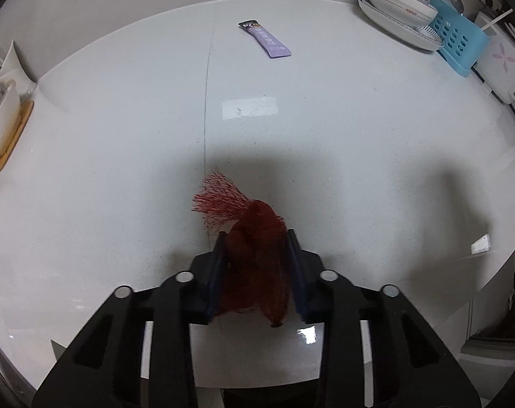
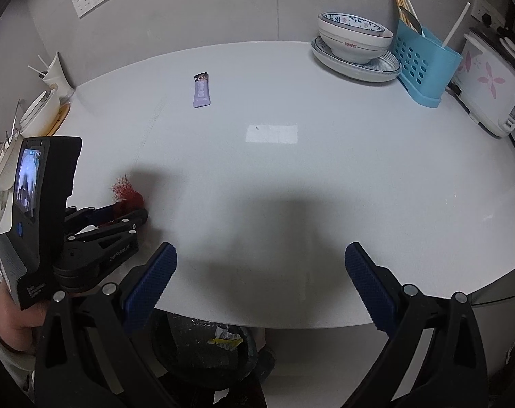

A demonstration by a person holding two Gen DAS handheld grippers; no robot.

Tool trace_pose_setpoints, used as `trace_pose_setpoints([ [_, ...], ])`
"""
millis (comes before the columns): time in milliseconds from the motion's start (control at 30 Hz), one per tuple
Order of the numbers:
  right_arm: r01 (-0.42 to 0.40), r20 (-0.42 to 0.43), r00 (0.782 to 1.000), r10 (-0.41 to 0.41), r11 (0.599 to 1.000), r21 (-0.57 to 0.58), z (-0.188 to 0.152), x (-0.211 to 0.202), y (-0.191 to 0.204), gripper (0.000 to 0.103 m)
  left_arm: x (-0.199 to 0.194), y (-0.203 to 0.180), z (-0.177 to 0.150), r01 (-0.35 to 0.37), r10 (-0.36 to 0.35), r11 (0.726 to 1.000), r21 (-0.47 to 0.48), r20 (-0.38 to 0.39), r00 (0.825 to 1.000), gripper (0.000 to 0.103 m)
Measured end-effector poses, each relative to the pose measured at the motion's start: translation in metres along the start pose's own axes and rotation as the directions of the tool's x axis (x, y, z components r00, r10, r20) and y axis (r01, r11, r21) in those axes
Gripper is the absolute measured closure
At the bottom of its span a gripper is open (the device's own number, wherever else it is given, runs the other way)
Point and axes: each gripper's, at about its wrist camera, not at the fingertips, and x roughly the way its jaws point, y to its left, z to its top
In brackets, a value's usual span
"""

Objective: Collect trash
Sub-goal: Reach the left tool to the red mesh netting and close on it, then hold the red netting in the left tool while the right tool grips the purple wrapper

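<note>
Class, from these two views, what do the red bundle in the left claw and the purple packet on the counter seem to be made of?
Red bundle: probably plastic mesh netting; open weave, frayed strands fanning out.
Purple packet: likely plastic or foil film; flat, thin, printed, with a slight sheen.
Left claw is shut on the bundle, which bunches softly.

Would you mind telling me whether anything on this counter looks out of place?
Yes: a purple snack wrapper lies alone mid-counter, away from the dishes. The left tool is shut on a frayed red mesh net, also litter. Nothing looks spilled or broken.

wrapper (image 2: pixel 201 89) on counter (image 2: pixel 291 183), left of bowl (image 2: pixel 354 35)
</note>
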Motion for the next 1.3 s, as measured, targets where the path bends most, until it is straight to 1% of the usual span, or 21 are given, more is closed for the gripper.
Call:
trace_pose_setpoints([
  [33,-0.002,0.0,1.0,0.002,1.0,-0.001,0.001,0.001,0.002,0.008,0.0,0.001,0.001,-0.005,0.005,1.0,0.001,-0.004,1.0,0.085],
  [100,-0.006,-0.001,1.0,0.006,1.0,0.003,0.003,0.003,0.005,0.008,-0.001,0.004,0.0,0.0,0.0,1.0,-0.006,-0.005,1.0,0.088],
  [200,-0.013,-0.004,1.0,0.014,1.0,0.006,0.007,0.005,0.009,0.008,-0.002,0.012,0.0,0.002,-0.002,1.0,-0.013,-0.014,1.0,0.089],
  [300,-0.02,-0.003,1.0,0.02,1.0,-0.002,0.013,0.008,0.015,0.008,-0.007,0.024,0.0,-0.002,0.002,1.0,-0.027,0.001,1.0,0.089],
  [633,-0.045,0.008,0.999,0.045,0.998,-0.05,0.043,0.021,0.044,0.008,-0.023,0.081,0.02,-0.014,0.017,0.993,-0.118,0.027,0.999,0.089],
  [833,-0.048,0.019,0.999,0.05,0.995,-0.086,0.074,0.035,0.058,0.008,-0.03,0.117,0.032,-0.025,0.032,0.986,-0.166,0.039,0.999,0.089],
  [1133,-0.032,0.029,0.999,0.036,0.991,-0.133,0.132,0.076,0.072,0.008,-0.023,0.168,0.053,-0.053,0.061,0.976,-0.209,0.034,0.998,0.089],
  [1233,-0.031,0.033,0.999,0.035,0.993,-0.111,0.149,0.089,0.07,0.008,-0.021,0.182,0.06,-0.055,0.062,0.975,-0.215,0.027,0.998,0.089],
  [1300,-0.032,0.03,0.999,0.035,0.996,-0.081,0.159,0.097,0.065,0.008,-0.023,0.189,0.063,-0.055,0.064,0.976,-0.213,0.039,0.997,0.089],
])
